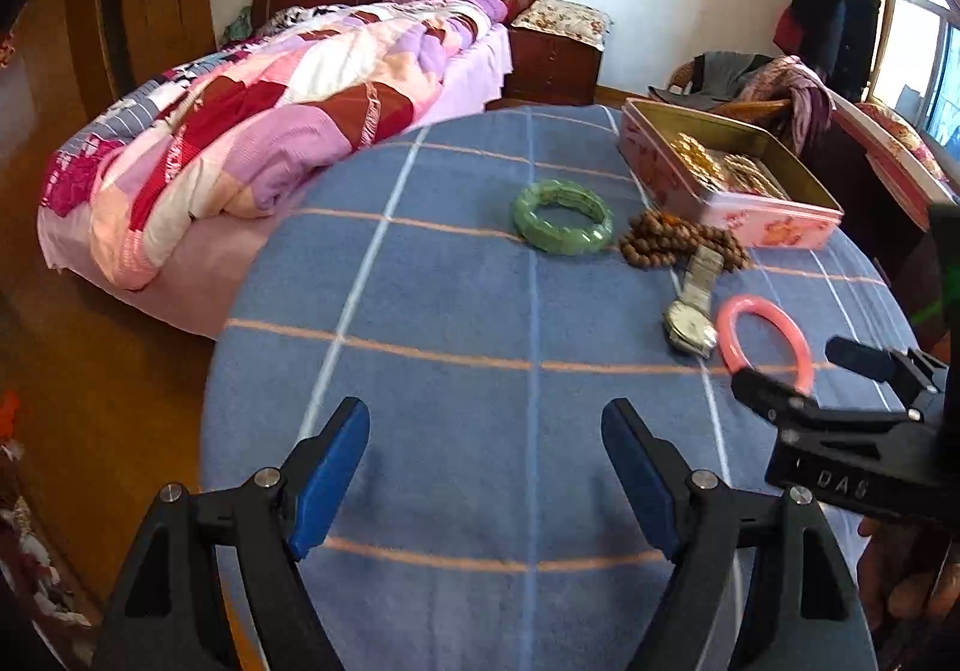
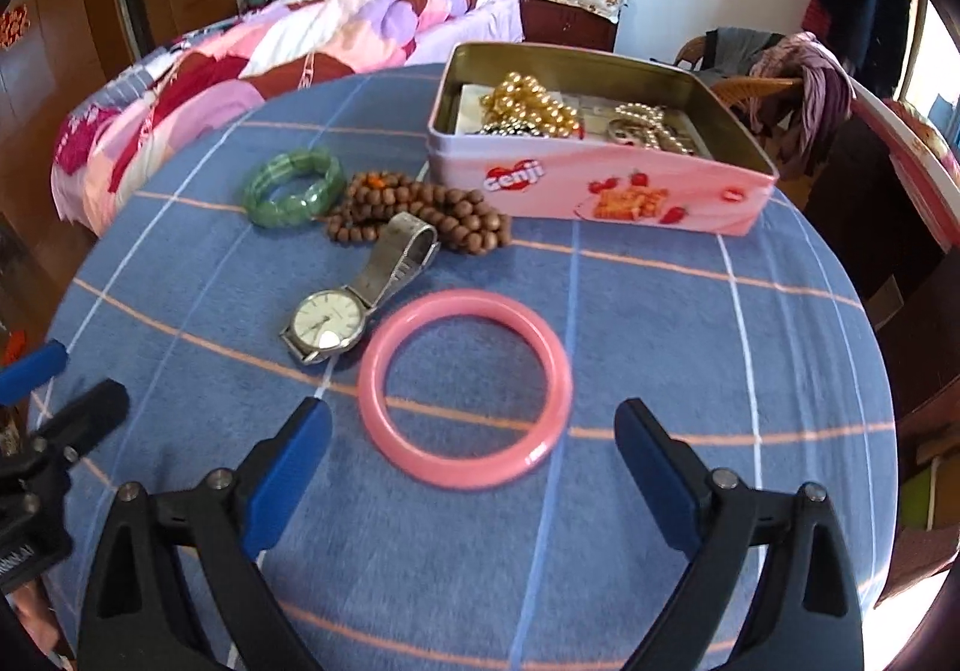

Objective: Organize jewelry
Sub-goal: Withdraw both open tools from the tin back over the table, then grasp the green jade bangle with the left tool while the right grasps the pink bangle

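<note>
A pink bangle lies flat on the blue cloth just ahead of my open, empty right gripper. A silver watch lies to its left, brown wooden beads and a green bracelet beyond. A pink tin at the back holds gold and pearl beads. My left gripper is open and empty over bare cloth. In its view the green bracelet, beads, watch, bangle, tin and right gripper lie ahead and right.
The round table has a blue checked cloth. A bed stands beyond its left edge, a nightstand behind. A chair with clothes and the tin's lid are at the right.
</note>
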The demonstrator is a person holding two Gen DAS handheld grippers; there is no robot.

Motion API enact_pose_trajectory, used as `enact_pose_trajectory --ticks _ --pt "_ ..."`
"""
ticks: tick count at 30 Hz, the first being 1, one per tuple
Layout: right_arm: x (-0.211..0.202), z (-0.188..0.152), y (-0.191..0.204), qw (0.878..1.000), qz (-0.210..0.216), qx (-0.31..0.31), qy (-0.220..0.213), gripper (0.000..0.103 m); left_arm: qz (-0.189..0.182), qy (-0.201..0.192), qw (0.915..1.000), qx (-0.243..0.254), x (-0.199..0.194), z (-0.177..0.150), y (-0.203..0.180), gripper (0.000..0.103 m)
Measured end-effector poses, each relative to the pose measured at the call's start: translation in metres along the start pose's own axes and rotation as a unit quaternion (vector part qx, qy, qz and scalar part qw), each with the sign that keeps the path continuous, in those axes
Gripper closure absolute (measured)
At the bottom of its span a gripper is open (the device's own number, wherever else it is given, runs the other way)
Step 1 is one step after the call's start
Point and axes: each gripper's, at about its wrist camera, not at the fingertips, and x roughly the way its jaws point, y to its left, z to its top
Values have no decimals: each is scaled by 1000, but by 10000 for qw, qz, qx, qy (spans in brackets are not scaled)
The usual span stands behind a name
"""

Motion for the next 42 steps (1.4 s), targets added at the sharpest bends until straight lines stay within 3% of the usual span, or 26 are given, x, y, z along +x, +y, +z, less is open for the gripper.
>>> enact_pose_trajectory --ticks 8,9,11,15,18,24,29,33,35,37,38,40,42 --pt "10 0 -9 9999 73 45 104 2 -207 -1 9998 -12 20 36 2 23" --pt "10 0 -9 9999 88 11 97 4 -247 -7 9997 0 23 41 1 23" --pt "7 -1 -10 9999 117 -25 23 18 -355 5 9994 34 30 50 -3 23" --pt "4 -1 -16 9998 132 122 -24 20 -340 -1 9993 149 43 66 -12 23" --pt "-5 -3 -29 9974 365 543 -296 20 -354 -61 9992 191 49 76 -19 23" --pt "-16 -7 -41 9925 413 941 -657 20 -490 146 9986 138 85 102 -39 23" --pt "-14 -6 -44 9904 516 1114 -632 20 -439 505 9977 99 117 109 -47 23" --pt "-10 -3 -47 9900 567 1159 -564 20 -50 301 9990 318 118 100 -46 23" --pt "-9 -3 -48 9896 591 1186 -555 20 -106 181 9990 384 113 93 -43 29" --pt "-7 -2 -49 9890 612 1224 -554 20 -116 100 9990 420 106 87 -39 56" --pt "-7 -2 -50 9889 612 1233 -552 20 -155 79 9990 414 104 86 -36 61" --pt "-7 -1 -49 9891 599 1225 -558 20 -207 74 9989 411 101 83 -34 79" --pt "-8 -1 -47 9896 558 1181 -598 20 -320 103 9986 402 97 80 -31 83"
